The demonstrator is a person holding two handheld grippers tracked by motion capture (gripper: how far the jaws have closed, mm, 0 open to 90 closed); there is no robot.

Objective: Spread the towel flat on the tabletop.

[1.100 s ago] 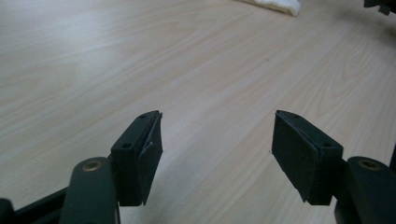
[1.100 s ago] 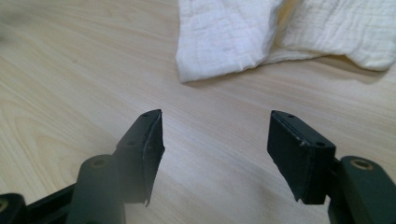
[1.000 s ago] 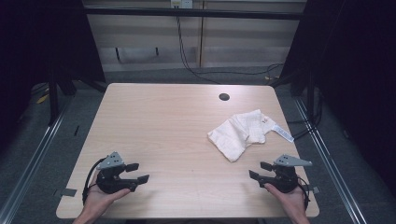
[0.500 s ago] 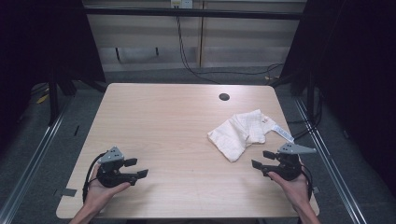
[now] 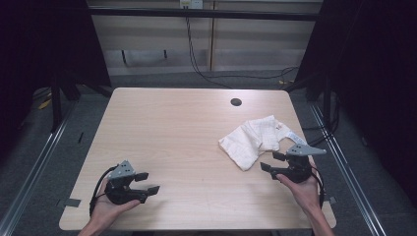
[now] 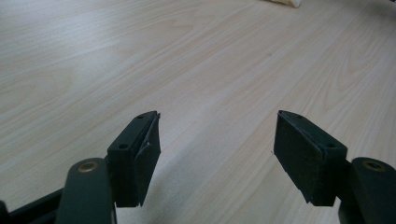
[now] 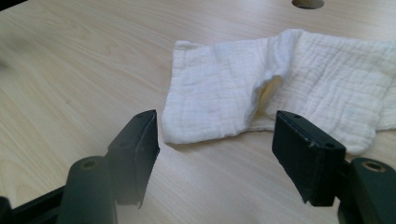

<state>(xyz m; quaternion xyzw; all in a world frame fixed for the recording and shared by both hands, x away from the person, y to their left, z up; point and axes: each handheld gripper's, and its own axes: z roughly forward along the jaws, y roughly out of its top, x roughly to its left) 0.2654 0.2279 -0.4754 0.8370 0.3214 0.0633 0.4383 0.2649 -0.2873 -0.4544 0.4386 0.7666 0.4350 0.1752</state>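
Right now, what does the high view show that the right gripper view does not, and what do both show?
High view alone: the left hand-held gripper open over bare wood, both of the person's hands, and the floor around the table. Right gripper view alone: a yellowish patch inside the fold of the white cloth. Both: the cloth, the round hole in the tabletop, and the right hand-held gripper open just short of the cloth.

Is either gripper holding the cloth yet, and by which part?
No. Both the right gripper and left gripper are open and empty; the cloth lies untouched.
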